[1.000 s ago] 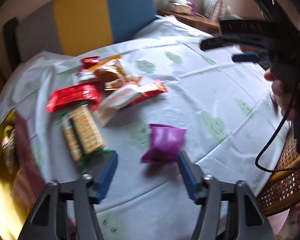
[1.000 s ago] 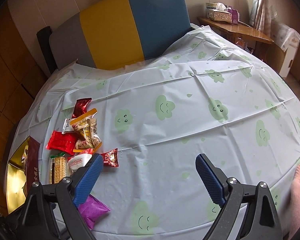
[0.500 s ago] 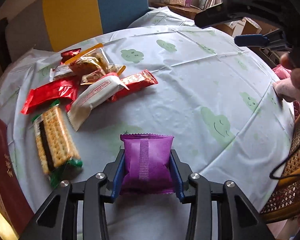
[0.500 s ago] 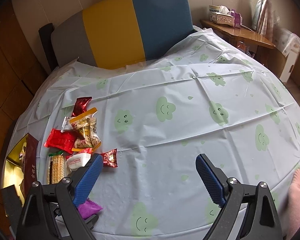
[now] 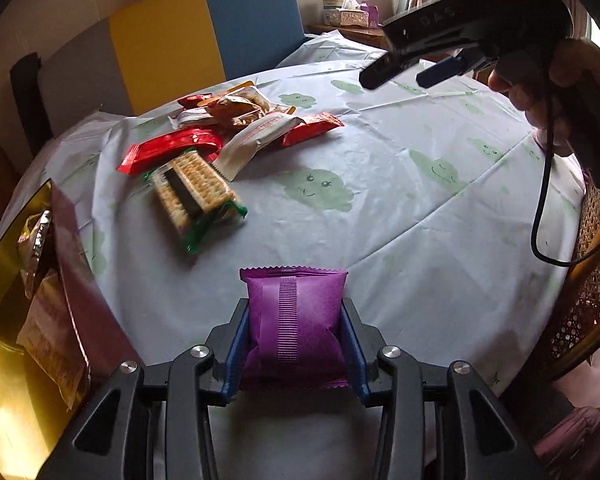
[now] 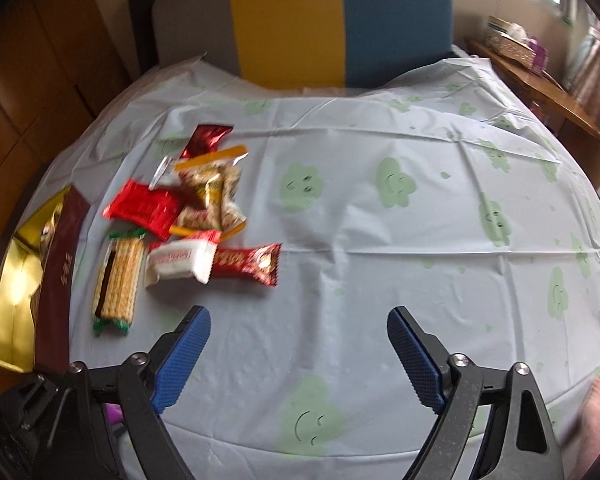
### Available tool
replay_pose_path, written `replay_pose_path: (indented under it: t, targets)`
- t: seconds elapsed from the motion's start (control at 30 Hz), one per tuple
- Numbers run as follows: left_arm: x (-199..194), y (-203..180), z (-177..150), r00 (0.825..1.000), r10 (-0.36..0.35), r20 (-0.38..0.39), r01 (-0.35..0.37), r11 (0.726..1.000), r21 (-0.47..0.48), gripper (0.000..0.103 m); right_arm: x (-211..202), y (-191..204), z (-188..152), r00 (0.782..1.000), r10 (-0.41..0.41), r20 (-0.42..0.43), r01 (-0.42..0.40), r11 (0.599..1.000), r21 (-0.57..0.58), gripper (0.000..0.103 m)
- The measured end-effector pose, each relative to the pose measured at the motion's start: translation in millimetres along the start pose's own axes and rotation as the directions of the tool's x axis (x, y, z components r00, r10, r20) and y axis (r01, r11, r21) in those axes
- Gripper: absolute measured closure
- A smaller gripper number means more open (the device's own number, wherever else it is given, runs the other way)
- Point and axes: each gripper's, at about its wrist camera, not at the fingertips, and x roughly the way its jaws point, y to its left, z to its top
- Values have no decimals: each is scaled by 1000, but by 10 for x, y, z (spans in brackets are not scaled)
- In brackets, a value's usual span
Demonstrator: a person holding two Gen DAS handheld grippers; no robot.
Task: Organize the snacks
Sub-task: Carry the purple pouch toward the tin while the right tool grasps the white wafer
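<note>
The tablecloth (image 5: 400,208) is carrying a loose snack pile (image 6: 188,216) beside the gold box (image 5: 4,288), seemingly its destination. The left gripper (image 5: 296,344) is pinching the purple packet (image 5: 296,320) for transfer, while the right gripper (image 6: 300,352) is closing, empty, over bare cloth.

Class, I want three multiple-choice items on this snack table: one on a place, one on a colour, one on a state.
1. Where does the cracker pack lie?
A. on the tablecloth
B. in the gold box
C. on the chair

2. What colour is the packet between the left gripper's pads?
A. green
B. purple
C. white

3. How is the right gripper?
A. clamped on a red bar
B. holding crackers
C. nothing between its pads

Key: 1 A, it rests on the tablecloth beside the gold box. 2 B, the left gripper pinches a purple packet. 3 C, the right gripper is closing over bare cloth.
</note>
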Motion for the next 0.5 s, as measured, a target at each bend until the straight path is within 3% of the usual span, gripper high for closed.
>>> replay_pose_path:
  t: [0.07,0.23,0.33,0.5]
  targets:
    - [27,-20,6,1000,-2,7,2,1000,-8,60,24,152,-27,1000,-2,-1,2,997,-75,29]
    - [26,8,-26,1000,-18,23,19,999,-30,60,55,638,-14,1000,10,9,-6,947,-321,35]
    - [17,23,-47,999,-26,32,27,999,-43,60,139,934,97,1000,-14,22,23,875,-484,35]
    - [30,44,-55,999,-35,39,37,998,-57,59,469,1286,234,997,-75,-20,40,719,-694,34]
